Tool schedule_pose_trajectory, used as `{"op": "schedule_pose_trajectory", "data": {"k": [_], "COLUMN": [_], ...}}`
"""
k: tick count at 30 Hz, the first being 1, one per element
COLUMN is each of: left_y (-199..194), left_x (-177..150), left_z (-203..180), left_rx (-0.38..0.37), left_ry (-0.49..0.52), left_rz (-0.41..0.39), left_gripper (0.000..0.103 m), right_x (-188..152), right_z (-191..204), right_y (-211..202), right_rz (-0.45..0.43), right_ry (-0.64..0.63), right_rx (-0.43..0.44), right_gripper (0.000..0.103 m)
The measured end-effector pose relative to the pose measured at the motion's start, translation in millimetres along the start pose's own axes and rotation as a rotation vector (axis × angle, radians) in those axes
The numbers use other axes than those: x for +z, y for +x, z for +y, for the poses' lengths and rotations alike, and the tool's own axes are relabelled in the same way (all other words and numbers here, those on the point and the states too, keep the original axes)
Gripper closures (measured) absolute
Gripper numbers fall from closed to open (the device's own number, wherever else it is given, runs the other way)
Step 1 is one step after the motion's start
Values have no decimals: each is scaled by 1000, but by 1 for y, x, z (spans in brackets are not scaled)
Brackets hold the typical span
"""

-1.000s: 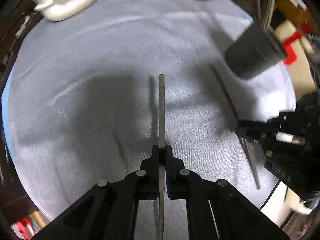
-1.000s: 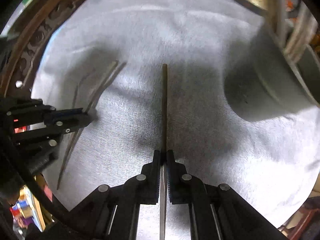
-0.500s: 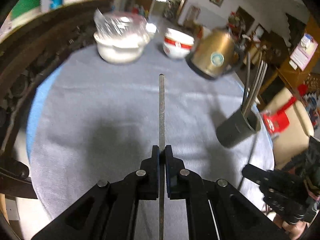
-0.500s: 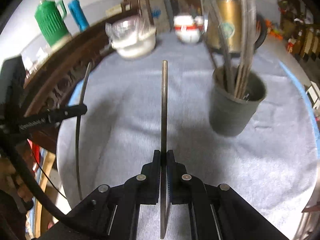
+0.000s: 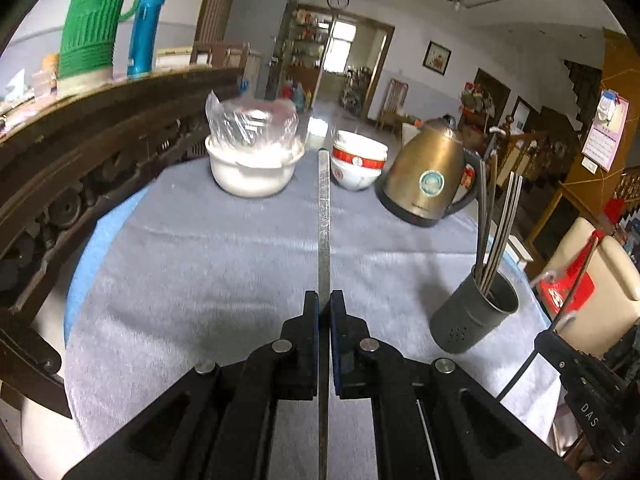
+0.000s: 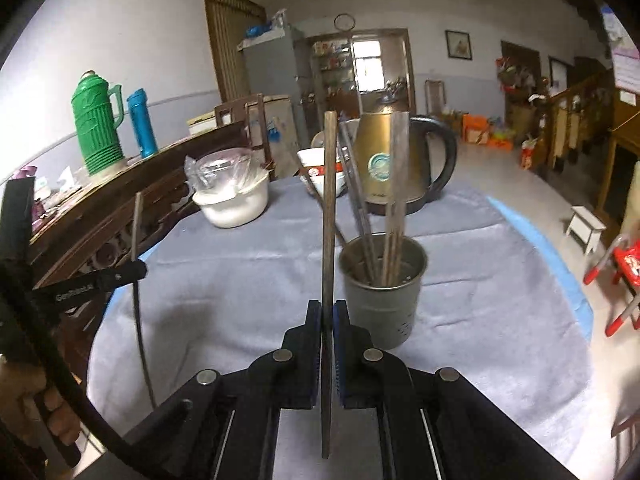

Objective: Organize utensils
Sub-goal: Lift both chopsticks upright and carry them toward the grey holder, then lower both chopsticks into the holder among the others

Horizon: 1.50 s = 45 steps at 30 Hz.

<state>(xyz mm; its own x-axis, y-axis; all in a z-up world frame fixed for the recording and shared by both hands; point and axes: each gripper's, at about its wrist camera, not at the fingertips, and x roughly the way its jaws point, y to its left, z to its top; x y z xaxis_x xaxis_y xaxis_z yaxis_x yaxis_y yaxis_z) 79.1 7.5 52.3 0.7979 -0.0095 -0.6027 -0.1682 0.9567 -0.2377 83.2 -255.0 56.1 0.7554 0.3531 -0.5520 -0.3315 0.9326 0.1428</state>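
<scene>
Right gripper (image 6: 327,312) clamps chopstick (image 6: 329,208); holder (image 6: 382,300) contains chopsticks (image 6: 376,216).

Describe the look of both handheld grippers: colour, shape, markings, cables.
Both are matte black, angular linkages with round silver pins, tapering to flat fingers with blue pads. The left gripper carries white lettering and a black cable in the right wrist view; the right gripper reads "DAS" in the left wrist view.

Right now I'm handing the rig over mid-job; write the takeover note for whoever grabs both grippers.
Left gripper: shut on a chopstick, lifted clear of the grey tablecloth.
Right gripper: shut on a second chopstick, in the air near the utensil holder.
Done: several chopsticks already stand in the holder.
Left: drop both held chopsticks into the holder. No loose utensils visible on the cloth.
</scene>
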Motion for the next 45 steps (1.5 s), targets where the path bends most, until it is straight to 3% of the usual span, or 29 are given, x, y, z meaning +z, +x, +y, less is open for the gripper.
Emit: {"op": "schedule_pose_trajectory", "data": {"k": [6, 19, 31, 45], "left_y": [-7, -26, -66, -72], "left_x": [-14, -38, -52, -48], "left_z": [5, 13, 13, 9], "left_rx": [37, 74, 37, 11], "left_ry": [3, 51, 60, 30], "left_rz": [-87, -181, -200, -190], "left_gripper": [98, 97, 97, 97], "right_x": [-7, -15, -23, -25], "right_z": [-5, -3, -4, -11], "right_y": [-8, -27, -42, -46], "right_rz": [-40, -48, -46, -53], "right_ry": [-13, -17, 2, 45], "right_rx": [-32, -36, -30, -19], "right_gripper": [97, 97, 97, 97]}}
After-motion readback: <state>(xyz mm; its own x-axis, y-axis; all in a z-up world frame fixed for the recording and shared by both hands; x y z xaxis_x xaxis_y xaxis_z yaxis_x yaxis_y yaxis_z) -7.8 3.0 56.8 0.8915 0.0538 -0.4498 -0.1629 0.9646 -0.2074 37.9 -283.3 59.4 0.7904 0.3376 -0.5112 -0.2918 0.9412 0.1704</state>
